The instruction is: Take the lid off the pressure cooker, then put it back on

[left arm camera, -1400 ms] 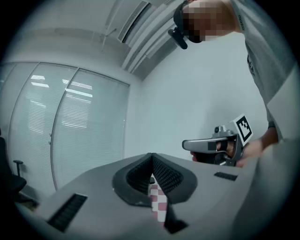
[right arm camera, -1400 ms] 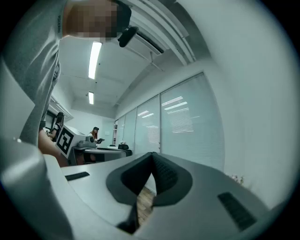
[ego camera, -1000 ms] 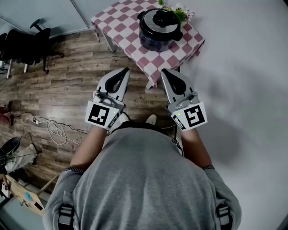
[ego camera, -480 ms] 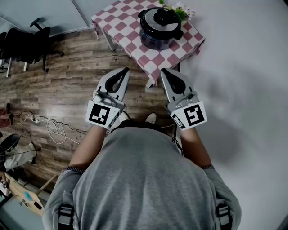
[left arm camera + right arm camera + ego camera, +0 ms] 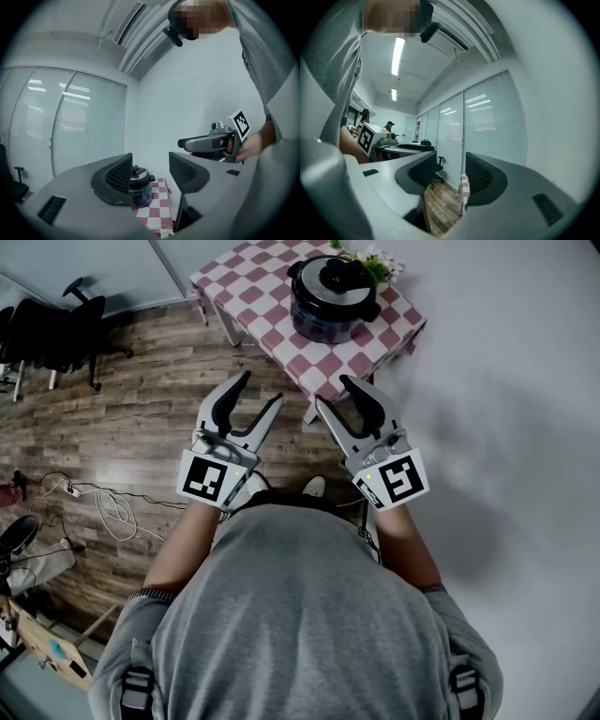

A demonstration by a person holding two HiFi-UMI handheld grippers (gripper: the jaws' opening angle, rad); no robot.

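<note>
The person is standing on the wood floor (image 5: 141, 399), facing a small table (image 5: 253, 287) covered with a red-and-white checked cloth, and is holding both tools out toward it. The left gripper (image 5: 262, 387) is gaping wide and the right gripper (image 5: 336, 390) somewhat less. Both have just been opening, and neither is holding anything.

The pressure cooker (image 5: 335, 298) is sitting on the far part of the table, well apart from both tools, with its lid (image 5: 335, 279) on. The table's near corner is lying between the tips and the cooker. Flowers (image 5: 375, 263) are standing just behind the cooker, by the white wall (image 5: 506, 381). Black office chairs (image 5: 56, 334) are standing off to the left, and cables (image 5: 108, 512) are trailing over the floor.
</note>
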